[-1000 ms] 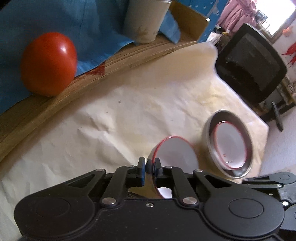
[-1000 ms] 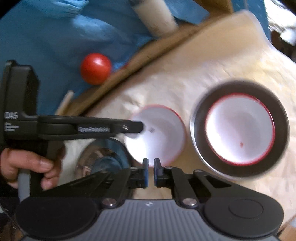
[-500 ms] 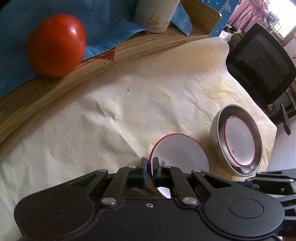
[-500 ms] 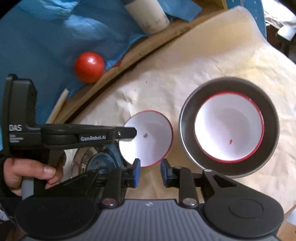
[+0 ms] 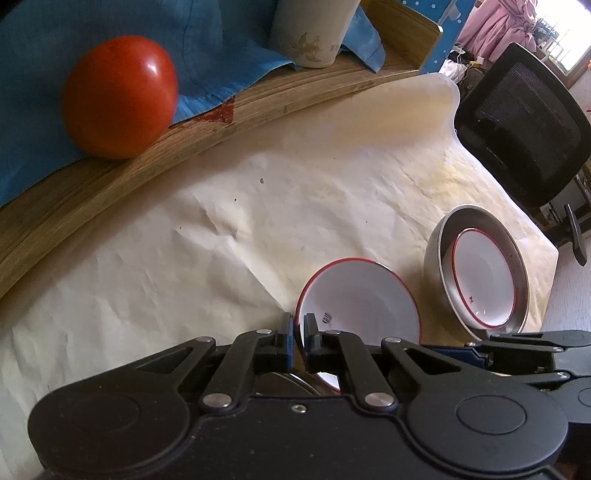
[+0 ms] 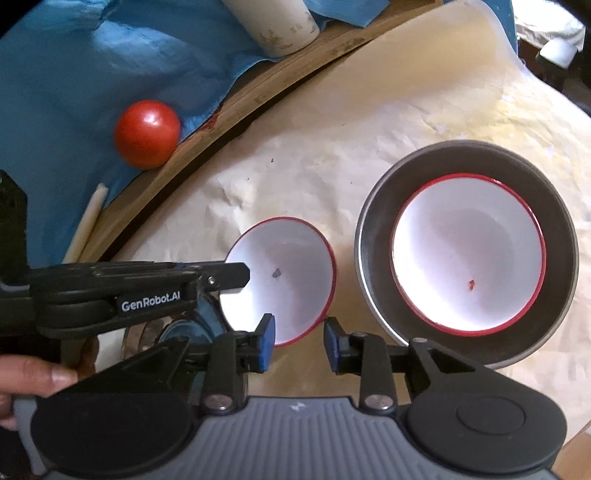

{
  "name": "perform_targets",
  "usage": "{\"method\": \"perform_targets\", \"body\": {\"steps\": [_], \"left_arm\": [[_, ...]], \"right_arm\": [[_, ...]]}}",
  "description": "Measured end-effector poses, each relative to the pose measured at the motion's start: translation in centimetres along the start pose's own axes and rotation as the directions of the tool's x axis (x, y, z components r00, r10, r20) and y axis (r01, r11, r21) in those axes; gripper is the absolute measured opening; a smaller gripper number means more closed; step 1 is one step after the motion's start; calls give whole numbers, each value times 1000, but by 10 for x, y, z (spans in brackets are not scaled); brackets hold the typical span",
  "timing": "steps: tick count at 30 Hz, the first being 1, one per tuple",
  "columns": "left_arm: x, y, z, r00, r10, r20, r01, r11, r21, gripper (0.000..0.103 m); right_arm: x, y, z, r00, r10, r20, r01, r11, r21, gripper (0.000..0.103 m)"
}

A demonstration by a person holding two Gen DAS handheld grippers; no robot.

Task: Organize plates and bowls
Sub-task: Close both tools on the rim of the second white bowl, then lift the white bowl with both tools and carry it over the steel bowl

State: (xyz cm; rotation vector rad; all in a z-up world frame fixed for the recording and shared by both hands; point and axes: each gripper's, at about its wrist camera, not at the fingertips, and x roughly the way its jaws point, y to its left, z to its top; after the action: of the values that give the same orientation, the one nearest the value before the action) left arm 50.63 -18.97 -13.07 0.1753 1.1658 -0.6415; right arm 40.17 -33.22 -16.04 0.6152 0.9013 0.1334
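Observation:
A white bowl with a red rim (image 5: 358, 295) hangs tilted over the paper. My left gripper (image 5: 299, 326) is shut on its near-left rim; in the right wrist view it reaches in from the left (image 6: 236, 275) onto that bowl (image 6: 288, 273). My right gripper (image 6: 299, 328) hovers at the bowl's near edge. Its jaws are opening, and the rim shows in the gap without touching the pads. A second red-rimmed white bowl (image 6: 469, 254) sits nested in a steel bowl (image 6: 554, 206) to the right; they also show in the left wrist view, white bowl (image 5: 484, 277) inside steel bowl (image 5: 436, 251).
A shiny steel dish (image 6: 177, 328) lies under the held bowl. A tomato (image 6: 147, 133) and a beige cup (image 6: 273, 22) rest on a blue cloth (image 6: 74, 74) over a wooden board (image 5: 110, 184) behind. A black office chair (image 5: 517, 122) stands past the table's far right edge.
My right gripper went from shut to partly open and came in closer to the held bowl's near edge. My left gripper kept its grip on the bowl.

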Motion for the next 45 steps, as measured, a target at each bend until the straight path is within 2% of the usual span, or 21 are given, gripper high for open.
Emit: {"method": "perform_targets", "body": {"steps": [6, 15, 20, 31, 45], "left_arm": [[-2, -1, 0, 1000, 7, 2, -7, 1000, -2, 5], [-16, 3, 1, 999, 26, 31, -25, 999, -30, 5], [-29, 1, 4, 997, 19, 73, -15, 998, -63, 5], [-39, -35, 30, 988, -38, 151, 44, 998, -38, 5], [-6, -93, 47, 985, -136, 106, 132, 990, 44, 6]], "right_arm": [[-3, 0, -1, 1000, -6, 25, 6, 1000, 0, 25], [-17, 5, 5, 996, 48, 73, -44, 997, -59, 24], [-31, 6, 12, 991, 67, 112, -57, 994, -91, 24], [-71, -20, 37, 978, 63, 200, -48, 996, -81, 24], [-98, -76, 36, 973, -23, 231, 17, 1000, 25, 24]]}}
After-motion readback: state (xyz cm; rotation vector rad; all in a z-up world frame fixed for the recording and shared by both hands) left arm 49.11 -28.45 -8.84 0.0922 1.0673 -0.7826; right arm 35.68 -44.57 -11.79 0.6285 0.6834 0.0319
